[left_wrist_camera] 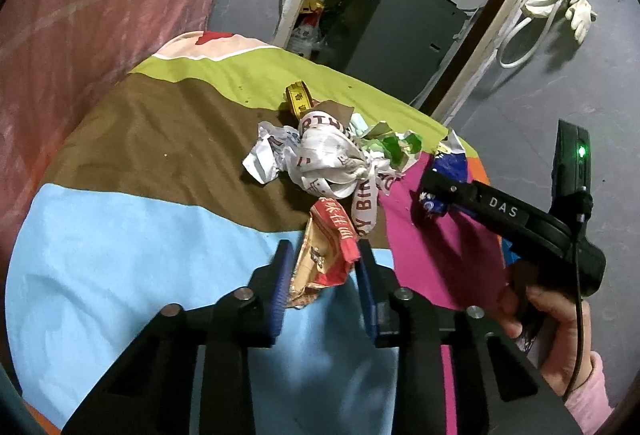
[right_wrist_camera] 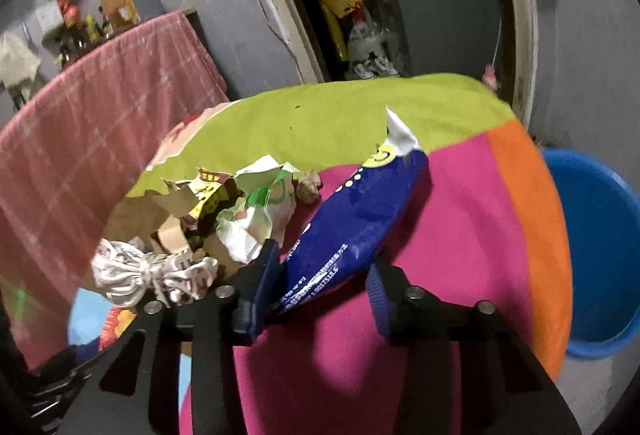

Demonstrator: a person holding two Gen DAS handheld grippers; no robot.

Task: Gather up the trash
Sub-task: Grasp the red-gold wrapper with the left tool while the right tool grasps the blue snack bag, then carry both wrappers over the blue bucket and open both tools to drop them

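A pile of trash lies on a multicoloured cloth: crumpled white printed ribbon, green and white wrappers, torn cardboard, a yellow tape roll. My left gripper is open, its blue pads on either side of a red and tan snack wrapper. My right gripper is open around a blue snack bag that lies on the pink patch; it also shows in the left wrist view. The pile shows left of it.
A blue plastic bucket stands on the floor to the right of the table. A pink-covered surface is at the left. A doorway with clutter is behind. White gloves hang on the grey wall.
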